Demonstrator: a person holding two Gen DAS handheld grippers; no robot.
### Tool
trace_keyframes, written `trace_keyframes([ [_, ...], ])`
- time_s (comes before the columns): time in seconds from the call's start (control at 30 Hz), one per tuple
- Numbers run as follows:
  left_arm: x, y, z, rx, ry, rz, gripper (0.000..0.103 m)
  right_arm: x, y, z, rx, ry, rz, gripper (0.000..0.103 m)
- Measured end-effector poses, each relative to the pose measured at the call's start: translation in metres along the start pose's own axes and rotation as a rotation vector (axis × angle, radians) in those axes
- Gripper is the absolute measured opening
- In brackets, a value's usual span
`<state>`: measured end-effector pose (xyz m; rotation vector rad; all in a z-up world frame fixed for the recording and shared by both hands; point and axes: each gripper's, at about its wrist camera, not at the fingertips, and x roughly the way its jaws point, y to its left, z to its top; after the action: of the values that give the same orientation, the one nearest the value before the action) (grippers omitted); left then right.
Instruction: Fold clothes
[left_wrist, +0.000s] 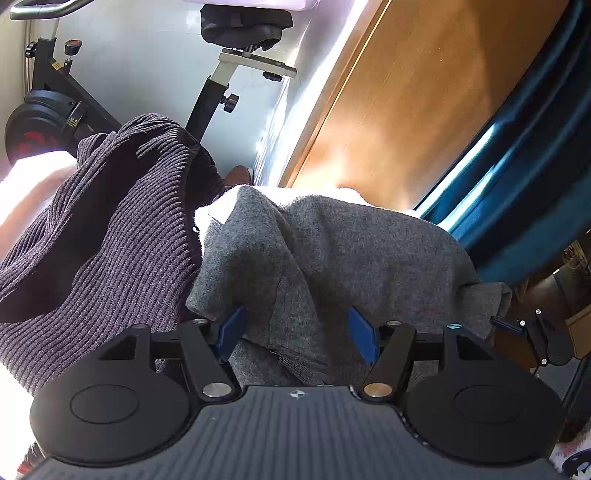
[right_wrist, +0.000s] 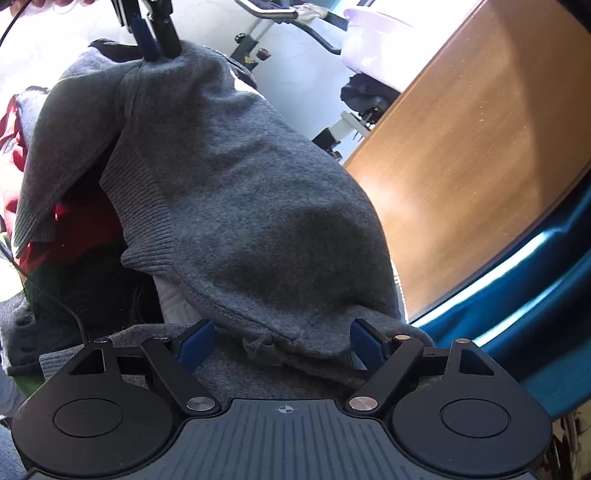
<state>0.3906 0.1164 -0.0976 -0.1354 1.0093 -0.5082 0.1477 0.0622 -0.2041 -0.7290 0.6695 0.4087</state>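
The grey sweater (right_wrist: 236, 177) is a soft felted knit with ribbed cuffs and hem, bunched in loose folds near the wooden tabletop's (right_wrist: 461, 158) edge. Just beside it lies a dark ribbed sweater (left_wrist: 110, 236), crumpled, and a red garment (right_wrist: 74, 229) shows under the grey sleeve.

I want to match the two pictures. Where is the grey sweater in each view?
Left wrist view: the grey sweater fills the centre, beside a dark ribbed garment, with cloth between the open left gripper.
Right wrist view: the grey sweater fills the centre and upper left, reaching down between the open right gripper.
Shared landmark: the wooden table, on the right in both.
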Motion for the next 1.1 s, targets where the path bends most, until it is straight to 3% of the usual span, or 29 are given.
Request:
trace_keyframes([
  [0.2,-0.002,0.0,-0.005,0.013,0.002,0.007,0.068,0.022,0.002,0.012,0.028,0.021,0.009,0.075],
  [0.23,-0.003,0.001,-0.006,0.016,0.002,0.007,0.07,0.026,0.001,0.014,0.038,0.029,0.021,0.069],
  [0.33,-0.007,0.004,-0.005,0.028,-0.004,0.024,0.071,0.025,-0.009,0.017,0.098,0.029,0.087,0.026],
  [0.37,-0.009,0.006,-0.005,0.035,-0.012,0.032,0.073,0.021,-0.014,0.018,0.126,0.016,0.086,0.016],
  [0.4,-0.012,0.008,-0.004,0.046,-0.023,0.035,0.073,0.016,-0.021,0.019,0.17,-0.006,0.066,0.013],
  [0.5,-0.022,0.01,0.0,0.097,-0.058,0.04,0.073,-0.003,-0.049,0.017,0.361,-0.083,-0.04,0.011],
  [0.6,-0.026,-0.004,0.002,0.23,-0.06,0.029,0.075,-0.008,-0.078,0.011,0.543,-0.074,-0.063,0.011],
  [0.7,-0.021,-0.027,-0.005,0.456,-0.005,0.023,0.077,-0.006,-0.087,0.009,0.572,-0.066,-0.061,0.011],
  [0.8,-0.011,-0.045,-0.02,0.674,0.049,0.064,0.077,-0.005,-0.087,0.009,0.581,-0.067,-0.074,0.011],
  [0.9,0.005,-0.05,-0.03,0.746,0.108,0.052,0.077,-0.005,-0.091,0.008,0.635,-0.071,-0.085,0.011],
  [1.1,0.034,-0.076,-0.046,0.943,0.098,0.108,0.078,-0.005,-0.102,0.01,0.755,-0.082,-0.09,0.011],
])
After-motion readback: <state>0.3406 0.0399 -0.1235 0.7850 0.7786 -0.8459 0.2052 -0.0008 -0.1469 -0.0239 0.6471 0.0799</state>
